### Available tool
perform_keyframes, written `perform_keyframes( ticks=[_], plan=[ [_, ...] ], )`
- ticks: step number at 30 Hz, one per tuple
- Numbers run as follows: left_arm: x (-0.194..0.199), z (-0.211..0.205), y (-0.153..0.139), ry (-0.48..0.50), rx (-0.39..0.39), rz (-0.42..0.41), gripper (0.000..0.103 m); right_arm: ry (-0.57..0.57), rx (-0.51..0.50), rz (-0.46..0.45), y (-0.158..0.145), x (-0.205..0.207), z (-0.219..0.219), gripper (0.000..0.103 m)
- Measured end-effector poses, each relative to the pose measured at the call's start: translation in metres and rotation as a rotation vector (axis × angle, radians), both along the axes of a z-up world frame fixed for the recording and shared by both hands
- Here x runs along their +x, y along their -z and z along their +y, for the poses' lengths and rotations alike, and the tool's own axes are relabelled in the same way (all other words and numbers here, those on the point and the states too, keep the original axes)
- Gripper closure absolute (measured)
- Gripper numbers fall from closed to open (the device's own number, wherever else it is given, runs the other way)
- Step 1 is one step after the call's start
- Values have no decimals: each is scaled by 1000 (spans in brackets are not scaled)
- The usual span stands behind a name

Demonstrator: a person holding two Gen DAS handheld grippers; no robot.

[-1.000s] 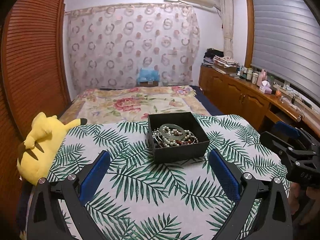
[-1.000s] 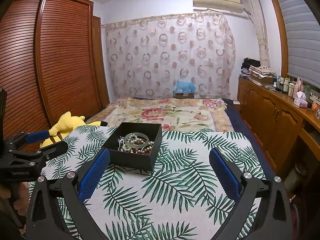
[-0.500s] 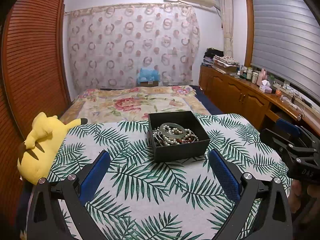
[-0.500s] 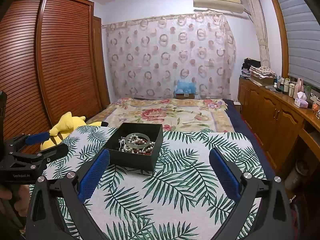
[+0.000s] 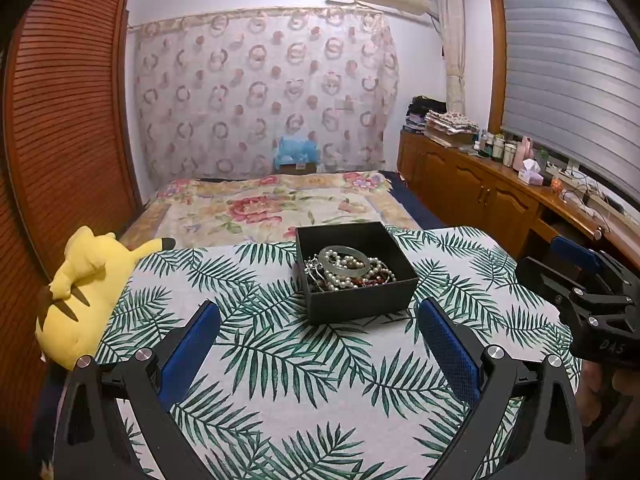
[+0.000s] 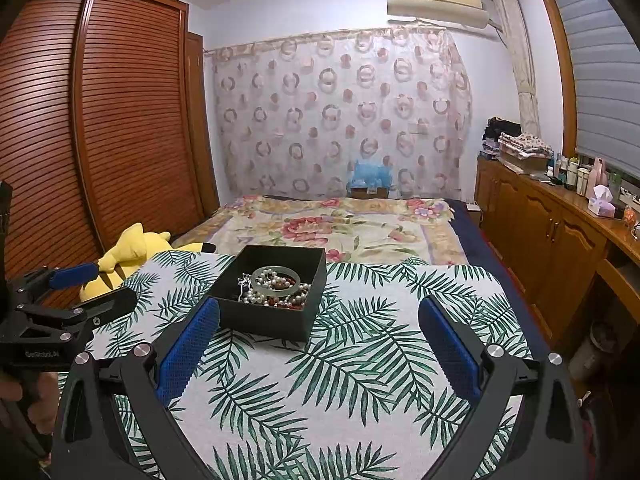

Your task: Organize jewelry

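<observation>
One square matte-black box (image 5: 356, 280) of tangled pearly beads (image 5: 340, 276), pale-green bangle (image 5: 344, 259).

Left gripper (image 5: 318, 330): jaws spread wide, nothing between them; blue pads (image 5: 188, 354) face inward, black finger arms angled outward from the base. Held level, pointing forward. Also seen from the right wrist view at far left (image 6: 86, 286), side-on, jaws parted, with a hand (image 6: 24, 396) gripping its handle below.

Right gripper (image 6: 318, 330): jaws likewise wide apart and empty, blue pads (image 6: 450, 354) inward. Seen from the left wrist view at far right (image 5: 576, 276), side-on, a hand (image 5: 616, 396) partly visible beneath.
</observation>
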State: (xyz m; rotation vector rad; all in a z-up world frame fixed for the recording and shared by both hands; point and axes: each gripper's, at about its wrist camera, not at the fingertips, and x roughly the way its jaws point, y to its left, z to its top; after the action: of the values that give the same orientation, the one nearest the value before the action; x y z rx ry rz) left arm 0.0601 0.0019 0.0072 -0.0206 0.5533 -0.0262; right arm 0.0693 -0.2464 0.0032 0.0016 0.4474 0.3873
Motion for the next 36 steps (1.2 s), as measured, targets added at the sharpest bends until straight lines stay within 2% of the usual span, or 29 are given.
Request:
perform_keyframes(
  ticks=[36],
  plan=[
    [-6, -6, -7, -3, 5, -14, 8, 0, 1, -1, 0, -2, 1, 3]
  ],
)
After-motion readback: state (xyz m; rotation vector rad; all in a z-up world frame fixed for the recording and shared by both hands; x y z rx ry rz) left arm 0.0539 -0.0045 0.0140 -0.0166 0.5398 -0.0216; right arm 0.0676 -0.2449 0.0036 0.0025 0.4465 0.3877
